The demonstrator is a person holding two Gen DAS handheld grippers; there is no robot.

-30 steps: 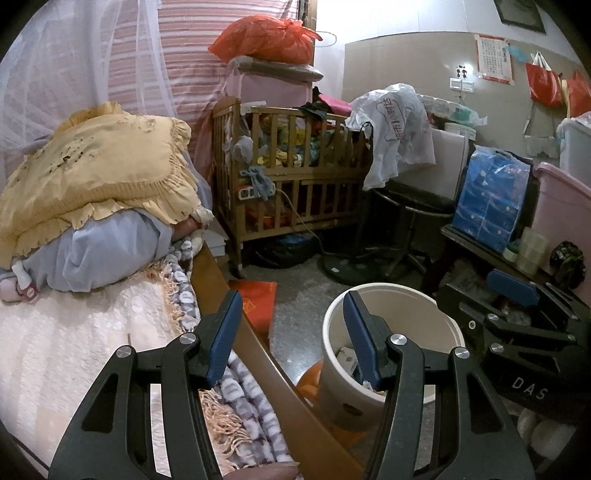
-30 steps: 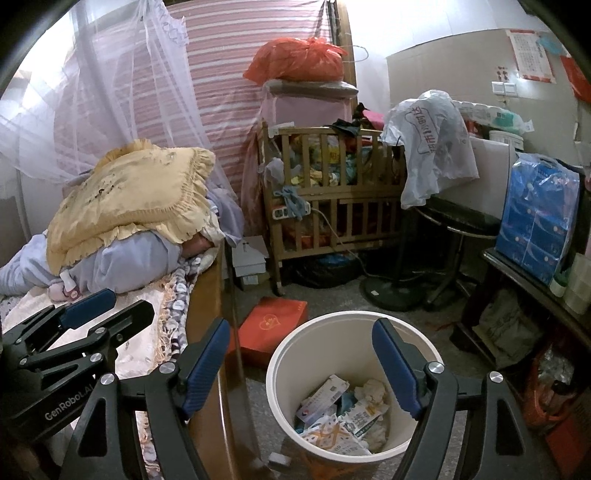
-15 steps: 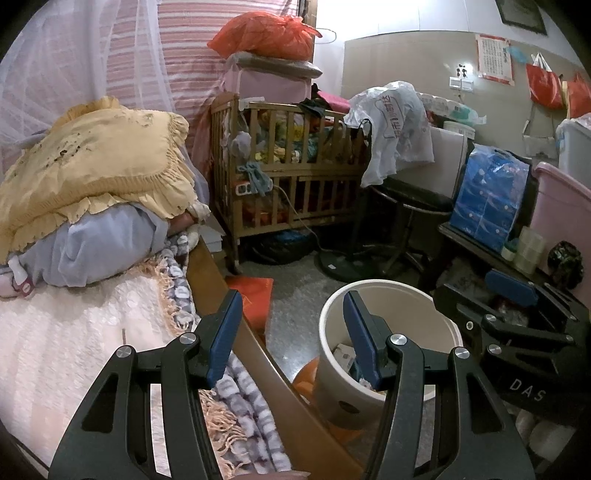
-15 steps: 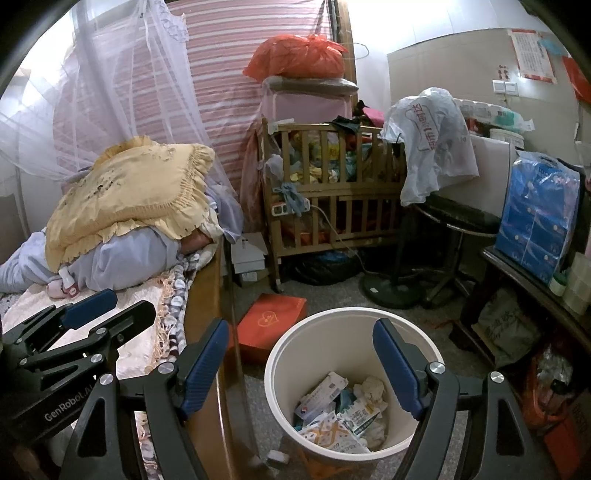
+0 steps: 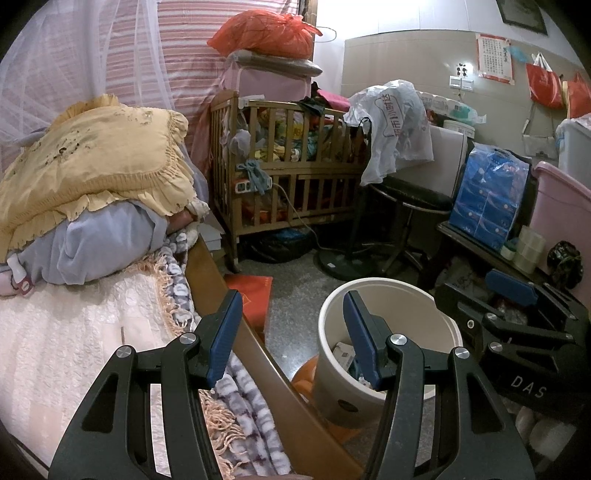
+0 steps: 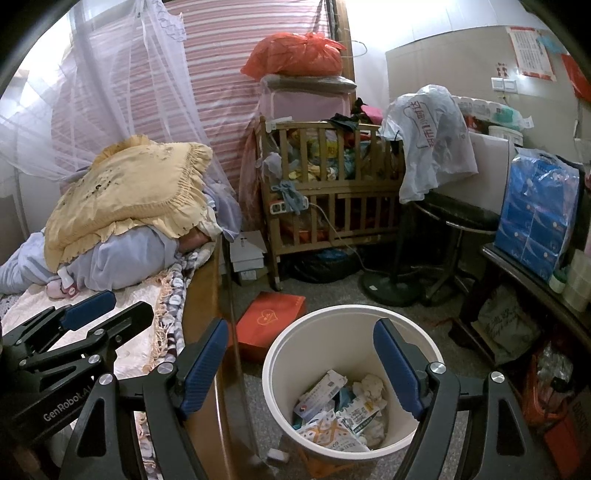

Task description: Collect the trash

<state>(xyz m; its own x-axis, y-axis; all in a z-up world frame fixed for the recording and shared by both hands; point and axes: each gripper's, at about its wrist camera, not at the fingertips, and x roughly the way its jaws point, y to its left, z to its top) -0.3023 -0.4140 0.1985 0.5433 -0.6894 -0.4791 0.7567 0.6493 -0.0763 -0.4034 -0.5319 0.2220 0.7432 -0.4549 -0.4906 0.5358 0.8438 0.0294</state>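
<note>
Fingers [image 5: 225, 339] of my left gripper [image 5: 291, 338] stand spread and hold nothing, straddling the bed's wooden side rail [image 5: 258, 354], with the white trash bin [image 5: 388, 295] on the floor just right of the rail and my right gripper [image 5: 524, 325] beyond it. Seen from my right gripper [image 6: 301, 365], its fingers [image 6: 397, 373] are likewise released and empty above the bin [image 6: 280, 354], where cartons and crumpled paper [image 6: 340, 410] lie at the bottom, a red box [image 6: 271, 319] sits on the floor beside it, and my left gripper [image 6: 74, 332] hangs over the bed [image 6: 136, 332].

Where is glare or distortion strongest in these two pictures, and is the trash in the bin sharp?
Left wrist view: window blown out, crib bowed. Right wrist view: black corners, trash in the white bin sharp and evenly lit.
</note>
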